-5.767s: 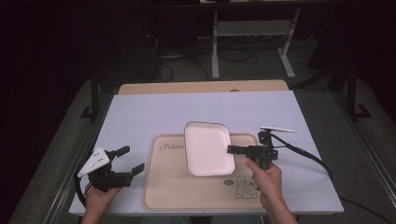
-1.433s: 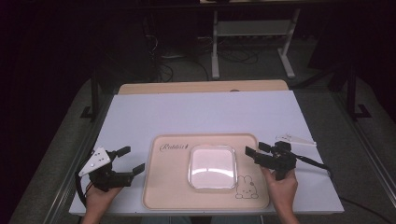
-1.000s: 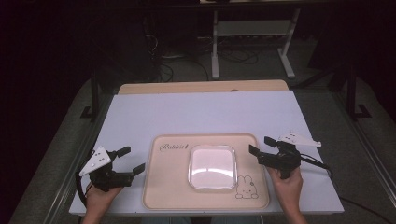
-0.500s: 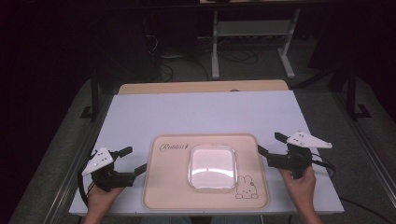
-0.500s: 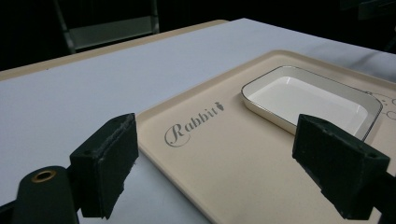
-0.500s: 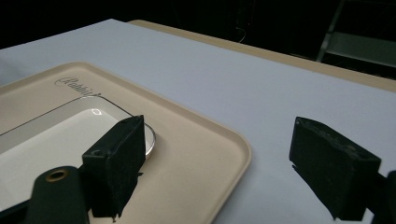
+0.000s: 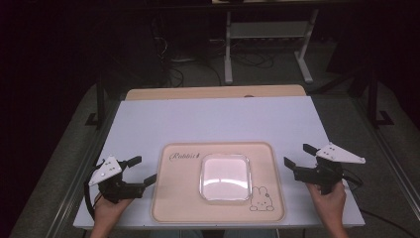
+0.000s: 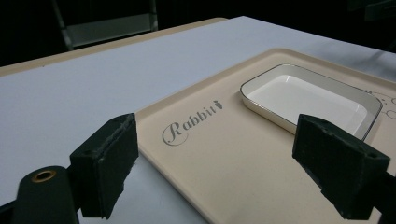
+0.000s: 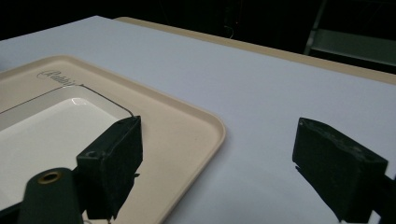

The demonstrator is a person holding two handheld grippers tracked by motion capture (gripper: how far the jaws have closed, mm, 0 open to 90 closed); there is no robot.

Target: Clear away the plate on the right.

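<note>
White dish [image 7: 225, 177] is sitting flat on the beige tray [image 7: 178, 208], midway between the tongs; right gripper [image 7: 299, 159], jaws just widening (nothing between them), and left gripper [image 7: 142, 170] are both gaping empty.

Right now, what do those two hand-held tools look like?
Both are black. The left gripper and right gripper each end in two blocky fingers and carry a pale three-cornered plate with small holes on top. A dark cable trails from each.
</note>
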